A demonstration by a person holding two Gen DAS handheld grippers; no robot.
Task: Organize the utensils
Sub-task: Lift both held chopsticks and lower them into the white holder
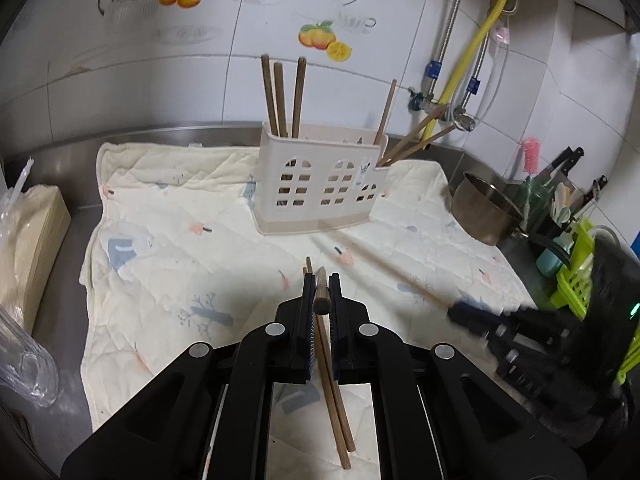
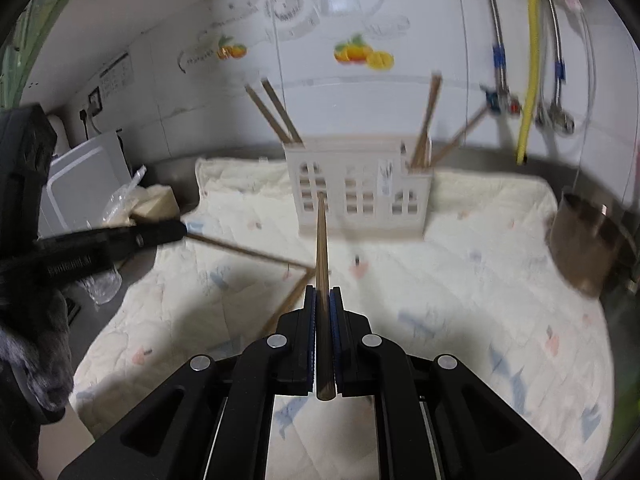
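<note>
Quilted mat [image 2: 460, 280] beneath tool-clamped chopstick [image 2: 321, 248]

Both wrist cameras look low across the quilted cloth toward the cream plastic windowed caddy [image 1: 320, 184] [image 2: 360, 188], sharing it.

Not much to read here tbh. Some white lettering on the side of the left gripper [image 2: 182, 230], too blurry to make out. Small sticker on the utensil holder [image 2: 360, 188], also unreadable.
</note>
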